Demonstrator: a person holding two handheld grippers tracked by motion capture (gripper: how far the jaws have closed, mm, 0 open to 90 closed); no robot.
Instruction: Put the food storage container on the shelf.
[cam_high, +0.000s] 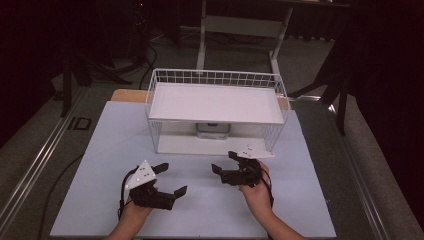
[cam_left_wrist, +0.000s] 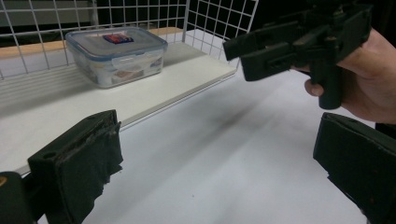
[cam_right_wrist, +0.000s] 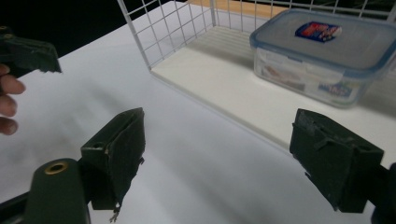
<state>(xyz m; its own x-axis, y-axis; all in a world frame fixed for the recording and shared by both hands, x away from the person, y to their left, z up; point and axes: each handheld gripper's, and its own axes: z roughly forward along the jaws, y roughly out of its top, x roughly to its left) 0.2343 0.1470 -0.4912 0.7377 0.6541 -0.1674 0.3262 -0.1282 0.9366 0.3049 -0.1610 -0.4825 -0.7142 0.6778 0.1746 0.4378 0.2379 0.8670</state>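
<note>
Surface: white table (cam_high: 100, 150) in a dark room, wire rack (cam_high: 215, 80) at its far side
Container: lidded clear plastic box (cam_right_wrist: 322, 56) on the rack's lower shelf, ahead of both sets of jaws
Handling: likely rigid, light, smooth-sided; best gripped across the short sides under the lid rim
Left gripper (cam_high: 170, 180): jaws wide apart, holding nothing
Right gripper (cam_high: 227, 162): jaws wide apart, holding nothing
Obstruction: upper shelf (cam_high: 215, 102) overhangs the box, wire walls flank it; only the front is open

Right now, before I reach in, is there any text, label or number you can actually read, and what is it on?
Nothing can be read.
Lid sticker on the clear container: red and blue, lettering too blurred.
Printed labels on the container's side wall: too small and blurred.
Dark mark on the floor left of the table: unclear.
</note>
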